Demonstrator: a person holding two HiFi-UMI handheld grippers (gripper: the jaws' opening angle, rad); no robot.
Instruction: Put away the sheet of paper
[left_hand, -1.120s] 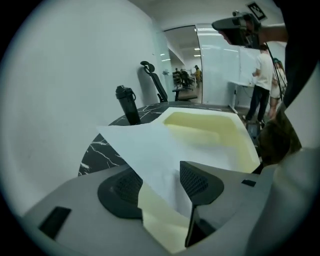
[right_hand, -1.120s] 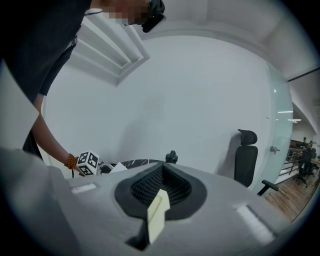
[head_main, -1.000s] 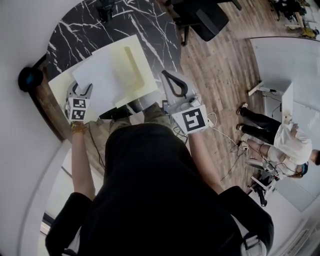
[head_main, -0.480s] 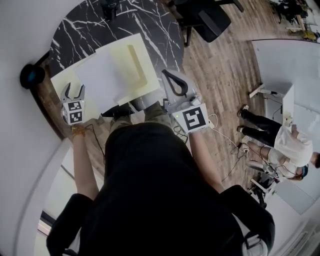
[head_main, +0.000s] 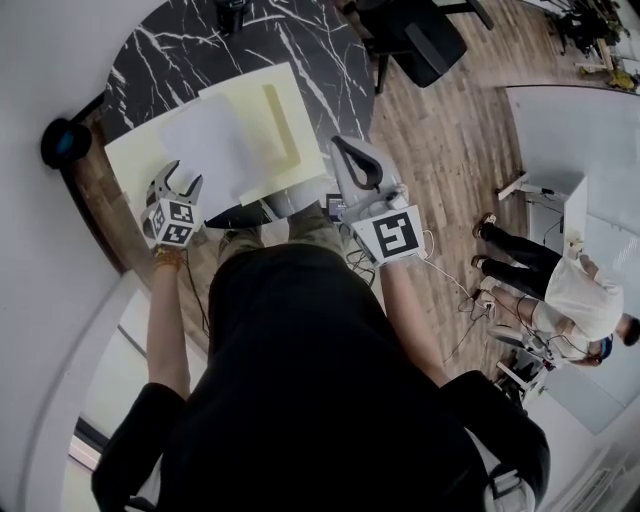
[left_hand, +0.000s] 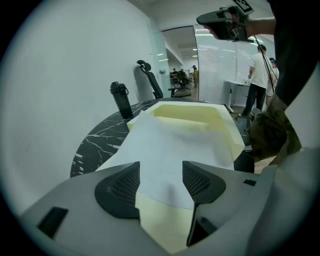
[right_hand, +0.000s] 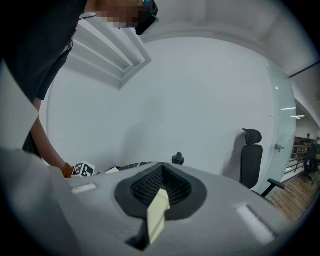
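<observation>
Just changed: the left gripper (head_main: 180, 181) has swung out to the left past the folder's edge and come back in at the near left edge of the table (head_main: 170, 50). Its jaws have just been opening and now stand wide apart.
Between the left jaws: the near edge of the sheet of paper (head_main: 210, 150) and a corner of the pale yellow folder (head_main: 272, 100) show in the gap. The pads press on neither.
Right gripper (right_hand: 161, 187): jaws together, clamped on a thin pale yellow strip (right_hand: 157, 212). It has hardly stirred, at the folder's near right side.
Where the sheet lies: flat on the open folder, toward the near left of the table, overlapping the folder's left half, much as a second ago.
What that means: I'd say the sheet was let go and the left gripper is lining up for a fresh hold or a push. The sheet is not yet tucked in.
Hard to make out: the strip in the right jaws is probably the folder's flap, but I cannot confirm it. The head view hides the near table edge behind the person's body. The dark bottle (left_hand: 120, 97) at the far edge is cut off from above.
</observation>
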